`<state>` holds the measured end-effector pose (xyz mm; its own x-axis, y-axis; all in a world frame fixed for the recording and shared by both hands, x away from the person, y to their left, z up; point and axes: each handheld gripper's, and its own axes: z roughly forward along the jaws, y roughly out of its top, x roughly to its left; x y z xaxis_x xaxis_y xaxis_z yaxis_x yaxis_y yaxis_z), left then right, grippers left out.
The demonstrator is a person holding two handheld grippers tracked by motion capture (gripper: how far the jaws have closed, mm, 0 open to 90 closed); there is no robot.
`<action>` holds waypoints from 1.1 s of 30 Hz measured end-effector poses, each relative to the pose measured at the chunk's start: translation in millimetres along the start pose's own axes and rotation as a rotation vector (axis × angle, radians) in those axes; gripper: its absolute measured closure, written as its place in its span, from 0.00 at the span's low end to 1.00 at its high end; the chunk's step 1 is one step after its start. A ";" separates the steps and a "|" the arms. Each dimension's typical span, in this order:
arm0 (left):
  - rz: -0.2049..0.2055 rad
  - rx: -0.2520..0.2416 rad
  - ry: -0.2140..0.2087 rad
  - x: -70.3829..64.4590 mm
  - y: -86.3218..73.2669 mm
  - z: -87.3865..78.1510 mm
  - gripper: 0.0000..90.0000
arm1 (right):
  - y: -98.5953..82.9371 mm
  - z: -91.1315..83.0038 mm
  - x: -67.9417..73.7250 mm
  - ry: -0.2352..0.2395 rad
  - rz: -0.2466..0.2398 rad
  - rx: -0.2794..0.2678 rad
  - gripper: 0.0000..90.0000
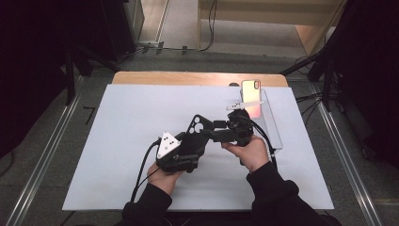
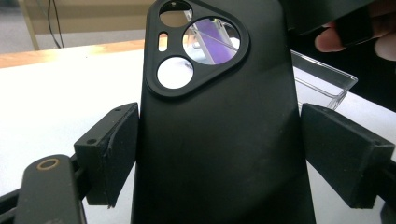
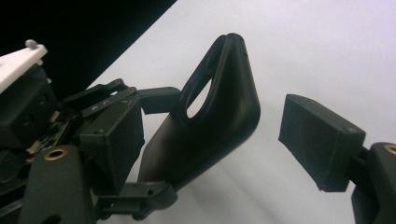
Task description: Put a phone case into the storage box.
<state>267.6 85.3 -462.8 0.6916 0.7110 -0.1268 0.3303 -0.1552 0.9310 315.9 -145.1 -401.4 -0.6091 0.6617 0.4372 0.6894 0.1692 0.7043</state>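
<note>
Matt black, smooth rubbery phone case (image 2: 219,130); matt foam-like gripper pads (image 2: 114,149); clear glossy plastic tray (image 2: 322,81); white matt tbl cover (image 1: 131,122); wood tbl edge (image 1: 188,78)

The person's two arms are coming in from the near edge, in dark sleeves. The left hand (image 1: 162,178) is holding the left gripper (image 1: 190,141), which is pointing away toward the far right. Its jaws are standing on both sides of something black; the left jaw is touching it and the right jaw is sitting just beside it. The right hand (image 1: 251,151) is holding the right gripper (image 1: 217,132), which is pointing left, toward the left gripper. Its jaws are standing wide apart. The two grippers are sitting close together over the middle of the table.
</note>
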 end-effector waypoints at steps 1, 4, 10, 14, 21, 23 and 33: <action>0.000 -0.003 0.001 -0.2 0.0 -0.3 0.17 | 0.8 1.7 -0.3 0.006 0.003 -0.002 0.24; -0.007 -0.013 0.004 -0.2 0.1 -1.2 0.17 | 2.6 6.0 -1.8 0.023 0.020 -0.003 0.27; -0.014 -0.023 0.005 0.3 1.0 -2.5 0.17 | 4.3 12.3 -6.8 0.075 0.062 -0.005 0.46; -0.009 -0.028 0.003 -0.3 1.0 -2.7 0.16 | 5.2 12.2 -8.3 0.101 0.100 -0.004 0.66; -0.022 -0.045 -0.020 -1.2 0.8 -2.8 0.16 | 7.2 7.7 -15.3 0.190 0.201 0.011 0.81; -0.023 -0.043 -0.026 -0.8 0.6 -2.8 0.16 | 7.3 6.9 -14.5 0.199 0.197 0.011 0.84; -0.048 -0.030 -0.053 -1.4 2.7 -1.7 0.16 | 8.6 3.6 -11.1 0.207 0.189 0.014 0.86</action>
<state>266.4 85.1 -459.5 0.7089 0.6796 -0.1890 0.3453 -0.1007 0.9331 330.0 -148.3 -402.2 -0.5354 0.5194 0.6660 0.8028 0.0680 0.5923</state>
